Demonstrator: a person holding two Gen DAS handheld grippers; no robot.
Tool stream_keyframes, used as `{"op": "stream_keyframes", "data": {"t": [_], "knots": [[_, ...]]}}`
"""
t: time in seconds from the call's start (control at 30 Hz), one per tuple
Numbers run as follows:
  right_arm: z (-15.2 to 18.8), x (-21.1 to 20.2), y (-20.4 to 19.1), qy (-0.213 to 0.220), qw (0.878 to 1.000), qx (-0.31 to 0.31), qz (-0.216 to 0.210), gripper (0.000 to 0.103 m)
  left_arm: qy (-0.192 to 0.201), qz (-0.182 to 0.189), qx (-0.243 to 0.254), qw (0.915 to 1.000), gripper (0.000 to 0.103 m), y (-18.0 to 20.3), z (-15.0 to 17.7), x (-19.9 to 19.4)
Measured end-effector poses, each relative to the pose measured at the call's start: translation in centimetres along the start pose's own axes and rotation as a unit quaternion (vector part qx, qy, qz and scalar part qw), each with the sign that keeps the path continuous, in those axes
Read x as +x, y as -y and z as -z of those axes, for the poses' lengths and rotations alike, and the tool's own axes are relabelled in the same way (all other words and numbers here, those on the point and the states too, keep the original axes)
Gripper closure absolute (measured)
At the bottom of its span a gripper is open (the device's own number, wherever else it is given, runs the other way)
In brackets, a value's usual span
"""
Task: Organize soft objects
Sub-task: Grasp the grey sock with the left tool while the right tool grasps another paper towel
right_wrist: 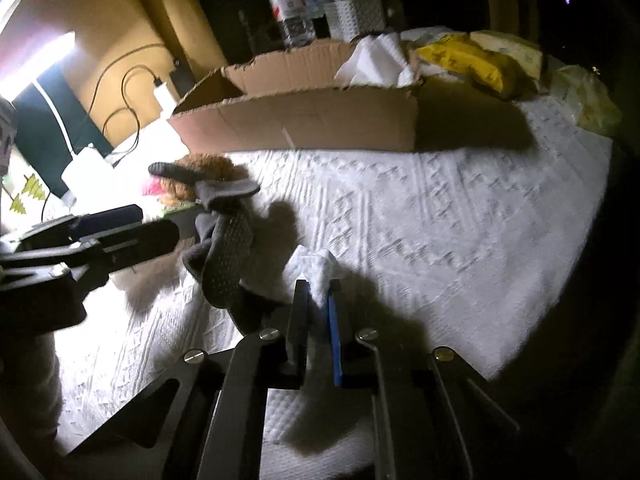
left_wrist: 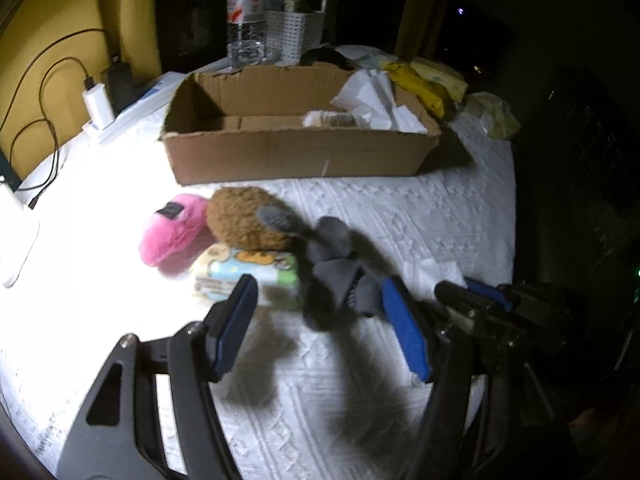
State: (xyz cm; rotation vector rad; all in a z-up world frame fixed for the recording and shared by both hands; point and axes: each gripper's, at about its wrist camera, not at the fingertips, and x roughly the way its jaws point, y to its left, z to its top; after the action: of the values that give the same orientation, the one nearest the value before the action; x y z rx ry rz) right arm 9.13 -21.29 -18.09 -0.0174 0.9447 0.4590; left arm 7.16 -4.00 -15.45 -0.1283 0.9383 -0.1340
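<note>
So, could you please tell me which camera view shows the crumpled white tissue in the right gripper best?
The right wrist view: the crumpled white tissue sits pinched between the right gripper's shut jaws, central and close. The left wrist view shows only a pale, partly shadowed patch beside that gripper.

Open left hand-held gripper [left_wrist: 320, 320], grey sock [left_wrist: 332, 256], pink plush [left_wrist: 176, 232], cardboard box [left_wrist: 296, 152]

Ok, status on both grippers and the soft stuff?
Left gripper open, empty. Right gripper shut on white tissue. Grey sock loose beside it. Cardboard box ahead, path unobstructed.
</note>
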Motion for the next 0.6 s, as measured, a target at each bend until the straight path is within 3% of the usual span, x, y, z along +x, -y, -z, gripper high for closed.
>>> {"op": "stream_keyframes", "data": {"t": [0.23,0.6], "knots": [[-0.7,-1.7,2.5,0.026,0.999,0.02,0.006,0.094,-0.004,-0.01,0.03,0.9995,0.036,2.4,-0.8,1.5],[-1.1,-1.3,5.7,0.029,0.999,0.045,0.001,0.093,-0.038,-0.025,0.054,0.9975,0.037,3.5,-0.7,5.2]]}}
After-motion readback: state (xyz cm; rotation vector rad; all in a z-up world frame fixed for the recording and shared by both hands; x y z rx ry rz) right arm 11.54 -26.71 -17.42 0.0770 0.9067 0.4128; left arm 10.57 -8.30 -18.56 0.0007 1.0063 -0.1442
